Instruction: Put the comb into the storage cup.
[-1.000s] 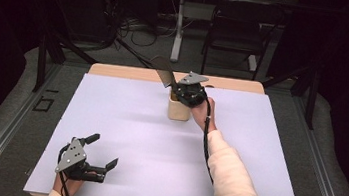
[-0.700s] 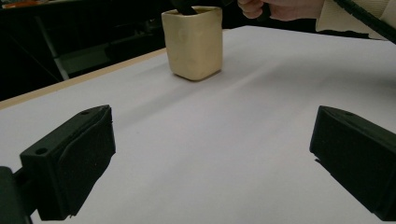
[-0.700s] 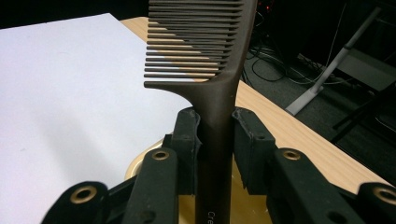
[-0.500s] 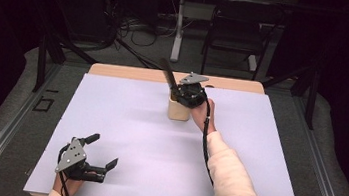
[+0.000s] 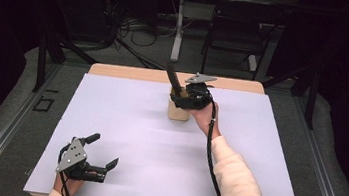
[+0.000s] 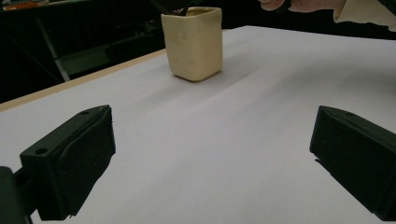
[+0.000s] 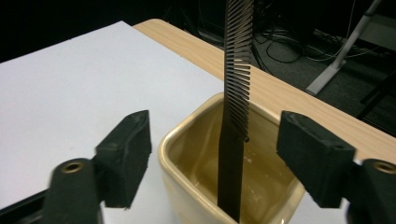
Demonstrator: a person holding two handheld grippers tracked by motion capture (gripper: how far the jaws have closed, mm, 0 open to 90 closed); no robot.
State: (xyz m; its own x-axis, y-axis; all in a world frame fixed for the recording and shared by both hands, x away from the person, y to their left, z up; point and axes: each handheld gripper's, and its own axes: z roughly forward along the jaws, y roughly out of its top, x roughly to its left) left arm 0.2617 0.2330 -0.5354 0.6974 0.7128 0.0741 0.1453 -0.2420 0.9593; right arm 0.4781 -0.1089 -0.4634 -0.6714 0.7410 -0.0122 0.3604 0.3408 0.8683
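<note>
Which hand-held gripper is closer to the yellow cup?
Right. The right hand-held gripper hangs directly over the yellow cup; the left hand-held gripper rests far away at the table's near edge.

Cream square ceramic cup [image 7: 201, 186]: glazed, glossy inside, slightly uneven walls. Black plastic comb [image 7: 236, 107] standing in it: matt, fine moulded teeth. White paper sheet [image 5: 124, 122] on the worktop: smooth, matt. Light wooden worktop edge [image 7: 196, 51]: satin, visible grain. Black gripper fingers [image 6: 74, 163]: matt rubbery pads.
</note>
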